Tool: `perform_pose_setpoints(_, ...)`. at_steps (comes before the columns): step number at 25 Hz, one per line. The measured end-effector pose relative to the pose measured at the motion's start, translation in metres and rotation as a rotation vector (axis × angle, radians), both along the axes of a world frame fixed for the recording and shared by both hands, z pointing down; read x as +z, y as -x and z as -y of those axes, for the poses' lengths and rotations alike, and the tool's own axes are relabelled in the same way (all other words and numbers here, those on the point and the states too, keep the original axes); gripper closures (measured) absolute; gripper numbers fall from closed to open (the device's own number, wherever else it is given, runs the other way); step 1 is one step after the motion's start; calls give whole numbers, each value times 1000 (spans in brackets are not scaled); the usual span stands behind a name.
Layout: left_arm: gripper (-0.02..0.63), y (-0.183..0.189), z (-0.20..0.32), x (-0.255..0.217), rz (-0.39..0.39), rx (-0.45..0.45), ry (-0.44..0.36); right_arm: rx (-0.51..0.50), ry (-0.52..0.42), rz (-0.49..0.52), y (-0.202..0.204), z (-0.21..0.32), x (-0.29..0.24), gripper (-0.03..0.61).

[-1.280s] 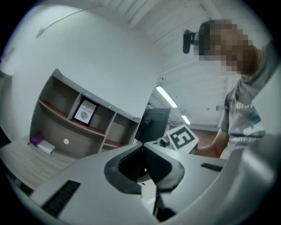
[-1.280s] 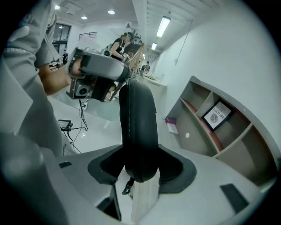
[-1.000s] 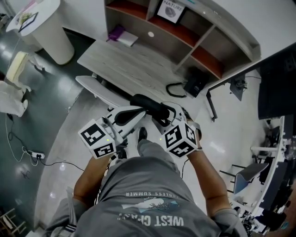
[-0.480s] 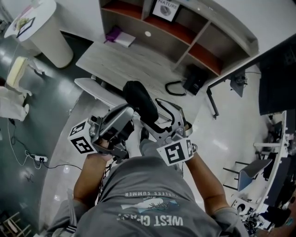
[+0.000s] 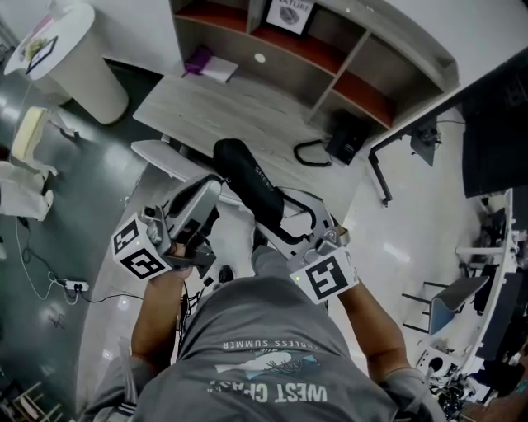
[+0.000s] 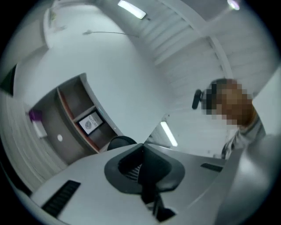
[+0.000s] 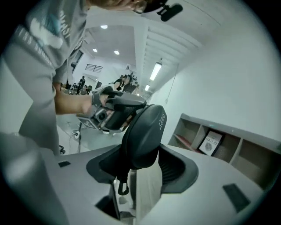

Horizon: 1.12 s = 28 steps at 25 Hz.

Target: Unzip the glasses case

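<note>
A: So, where is the case [image 5: 247, 185] right now?

B: Up in the air, resting on no surface. Its lower end sits in the right claw [image 7: 140, 169]. Those jaws stand wide and have just been closing in on it, pads against its flanks. I judge that this grip alone carries it.

A: Which way does it run?

B: Its long axis comes straight out of those jaws, up and away from the person. In the head view it slants to the upper left, free end pointing toward the near edge of the desk [image 5: 231, 107].

A: And the left claw [image 6: 142, 154]?

B: Jaws fully together, with nothing showing between them. It sits just beside the case's left flank, by the upper half, so it's the one nearer the free end. Whether it touches, I can't tell.

A: So the zip falls to the left one?

B: Likely. It would have to find the tab along the case's edge, and I can't pick the tab out. A small clip [image 7: 123, 188] dangles from the held end, at the right claw's mouth.

A: Anything inside?

B: The case looks closed, so its contents are hidden. Beyond the desk, the middle compartment of the shelf [image 5: 396, 33] holds a framed card [image 5: 289, 12].
</note>
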<state>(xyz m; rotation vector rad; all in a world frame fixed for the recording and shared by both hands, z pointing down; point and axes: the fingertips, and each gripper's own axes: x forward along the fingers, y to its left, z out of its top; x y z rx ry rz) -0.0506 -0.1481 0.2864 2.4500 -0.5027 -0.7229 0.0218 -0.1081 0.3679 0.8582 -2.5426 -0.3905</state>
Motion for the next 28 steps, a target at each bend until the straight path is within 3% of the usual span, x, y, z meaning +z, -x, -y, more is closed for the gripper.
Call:
perform_pose_setpoints(3,614,-5,-4,4,302,-61,-166,-42,199,26,-2,-7,-5,328)
perform_pose_setpoints(5,614,-9,-8,5,414,-65,-234,-51,310,18,-4,-10,-8,330)
perform_pose_setpoints(7,614,-12,-11,6,472,-53,-267,-48,371,-21,-6,-12,-8,330)
perform_pose_setpoints(12,614,-30,-27,9,542,30,-312,-37,423,-76,-7,-7,-9,333)
perform_pose_setpoints(23,614,-49,-45,22,641,82,-340,-58,462,-148,-1,4,-4,336)
perform_pose_setpoints(28,614,-55,-47,22,647,91,-343,-76,476,-157,4,10,-3,337)
